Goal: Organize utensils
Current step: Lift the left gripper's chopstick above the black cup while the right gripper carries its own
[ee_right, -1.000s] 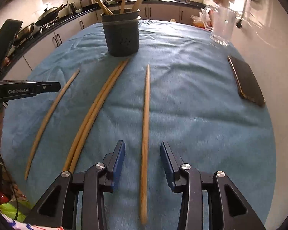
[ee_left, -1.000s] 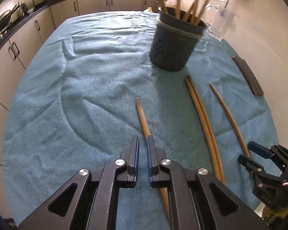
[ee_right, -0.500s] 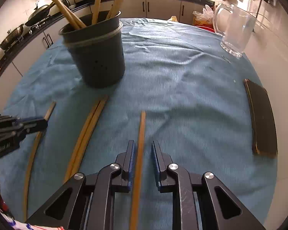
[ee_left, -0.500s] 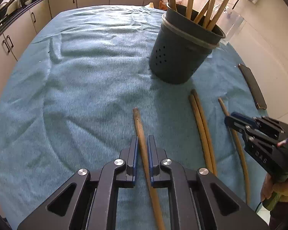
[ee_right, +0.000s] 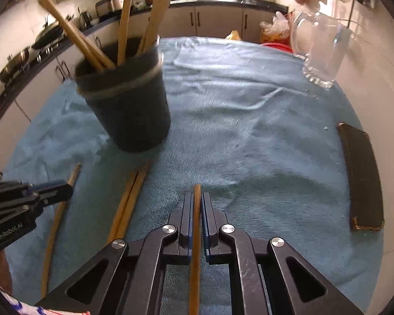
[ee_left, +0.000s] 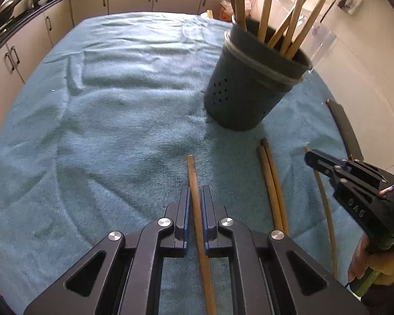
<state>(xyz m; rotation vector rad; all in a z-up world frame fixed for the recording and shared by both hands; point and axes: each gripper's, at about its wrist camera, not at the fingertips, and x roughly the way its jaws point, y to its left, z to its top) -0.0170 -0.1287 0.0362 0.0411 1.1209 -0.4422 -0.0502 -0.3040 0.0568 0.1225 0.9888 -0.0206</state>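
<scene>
Left gripper (ee_left: pixel 195 197) and right gripper (ee_right: pixel 196 204) each clamped on one wooden stick (ee_left: pixel 193 173); dark holder (ee_left: pixel 249 89) at one o'clock.

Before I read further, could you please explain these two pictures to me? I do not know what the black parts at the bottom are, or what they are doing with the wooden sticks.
The black parts are two hand-held grippers; a person carries one in each hand, and no robot arm is involved. Each picture comes from a camera fixed on one gripper, looking along its jaws.

In the left view, the left gripper is shut on a wooden stick. The right gripper shows at the side there, with the person's hand below it.

In the right view, the right gripper is shut on another stick.

A blue cloth covers the table. On it stand a dark holder with more sticks inside and a glass jug. A pair of sticks and a flat dark object also lie there.
</scene>
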